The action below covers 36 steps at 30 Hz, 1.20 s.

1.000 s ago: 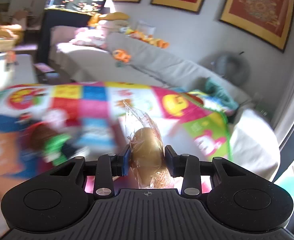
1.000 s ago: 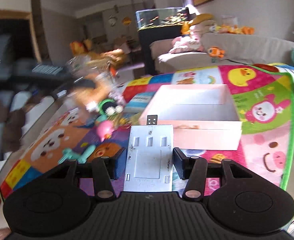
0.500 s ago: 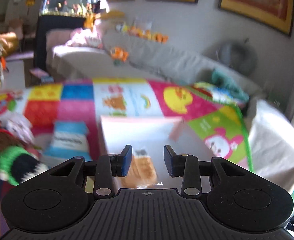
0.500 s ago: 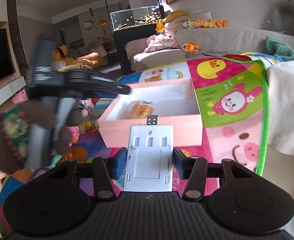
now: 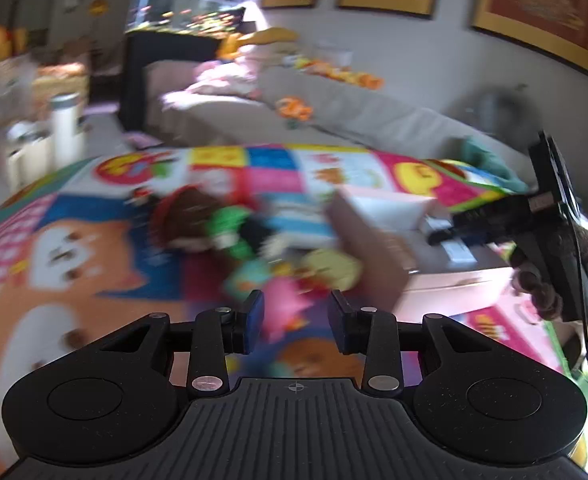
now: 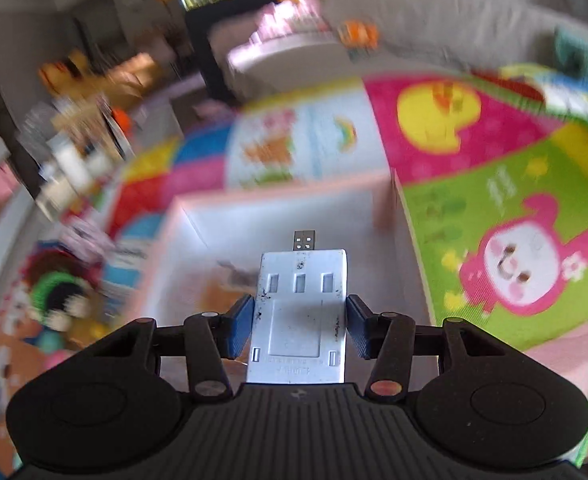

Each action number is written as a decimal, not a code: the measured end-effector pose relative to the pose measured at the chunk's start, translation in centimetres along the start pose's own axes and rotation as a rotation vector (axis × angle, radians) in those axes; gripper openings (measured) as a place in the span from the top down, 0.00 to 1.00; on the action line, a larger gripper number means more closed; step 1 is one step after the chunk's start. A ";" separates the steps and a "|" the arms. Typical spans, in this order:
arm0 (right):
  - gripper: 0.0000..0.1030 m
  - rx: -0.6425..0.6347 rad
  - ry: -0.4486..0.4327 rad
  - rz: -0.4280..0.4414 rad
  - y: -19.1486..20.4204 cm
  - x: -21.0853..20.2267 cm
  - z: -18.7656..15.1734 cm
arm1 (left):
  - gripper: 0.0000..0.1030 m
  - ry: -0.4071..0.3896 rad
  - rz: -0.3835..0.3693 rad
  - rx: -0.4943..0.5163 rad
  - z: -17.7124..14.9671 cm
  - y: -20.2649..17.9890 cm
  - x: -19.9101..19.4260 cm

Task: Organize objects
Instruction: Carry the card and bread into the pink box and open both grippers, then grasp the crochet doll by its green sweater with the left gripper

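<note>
Silver-grey and flat, the USB device (image 6: 300, 316) sits clamped in the right gripper (image 6: 299, 322) above the pink box (image 6: 182, 216), poised for dropping inside, while the left gripper (image 5: 296, 320) gapes empty over toys beside that box

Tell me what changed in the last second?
The left gripper let go of its wrapped bun, which now seems to lie in the pink box, and swung left over the toys, jaws open. The right gripper moved over the box, still holding the silver card.
</note>
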State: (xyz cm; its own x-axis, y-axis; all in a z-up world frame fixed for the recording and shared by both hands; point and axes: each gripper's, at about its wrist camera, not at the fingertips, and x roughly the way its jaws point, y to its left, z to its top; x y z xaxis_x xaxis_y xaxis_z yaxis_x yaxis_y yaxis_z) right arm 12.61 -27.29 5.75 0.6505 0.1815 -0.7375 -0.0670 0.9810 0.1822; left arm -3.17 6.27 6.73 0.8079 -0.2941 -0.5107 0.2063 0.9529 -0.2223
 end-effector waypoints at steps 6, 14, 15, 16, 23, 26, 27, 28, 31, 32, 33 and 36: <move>0.51 0.045 0.107 0.112 1.0 1.3 -1.6 | 0.63 0.038 0.031 -0.180 0.3 5.0 0.8; 0.27 -0.102 -0.057 0.005 3.2 -3.8 -1.9 | 0.63 0.023 -0.005 -0.339 2.7 5.7 4.3; 0.27 -0.124 -0.083 0.006 3.8 -4.5 -2.3 | 0.63 0.015 0.000 -0.365 3.5 5.8 4.8; 0.26 -0.145 -0.106 0.011 4.5 -5.2 -3.0 | 0.63 0.015 0.009 -0.397 4.2 5.9 5.6; 0.21 -0.254 -0.197 0.103 8.3 -8.5 -8.9 | 0.57 0.124 0.037 -0.630 6.8 7.5 12.5; 0.19 -0.281 -0.218 0.125 9.1 -9.1 -11.8 | 0.55 0.090 0.090 -0.648 7.6 7.4 14.2; 0.19 -0.288 -0.216 0.133 9.3 -9.1 -12.7 | 0.53 0.077 0.112 -0.646 7.8 7.3 14.9; 0.18 -0.295 -0.209 0.140 9.5 -9.0 -13.6 | 0.52 0.060 0.124 -0.648 7.9 7.1 15.4; 0.18 -0.308 -0.183 0.154 9.7 -8.5 -15.8 | 0.50 0.028 0.133 -0.659 8.3 6.9 16.8; 0.18 -0.306 -0.179 0.156 9.7 -8.4 -16.4 | 0.50 0.023 0.133 -0.654 8.4 6.7 17.2; 0.18 -0.302 -0.174 0.156 9.6 -8.2 -16.8 | 0.50 0.018 0.131 -0.650 8.5 6.7 17.4; 0.18 -0.281 -0.147 0.146 9.1 -7.4 -17.8 | 0.65 0.008 0.089 -0.636 8.2 6.8 17.3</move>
State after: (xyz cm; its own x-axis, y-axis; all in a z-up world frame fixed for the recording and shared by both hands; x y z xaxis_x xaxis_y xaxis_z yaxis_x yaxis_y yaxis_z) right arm -6.24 -18.49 1.27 0.7192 0.3293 -0.6118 -0.3598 0.9298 0.0775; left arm 16.73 8.28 3.24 0.8024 -0.2187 -0.5553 -0.2312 0.7439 -0.6270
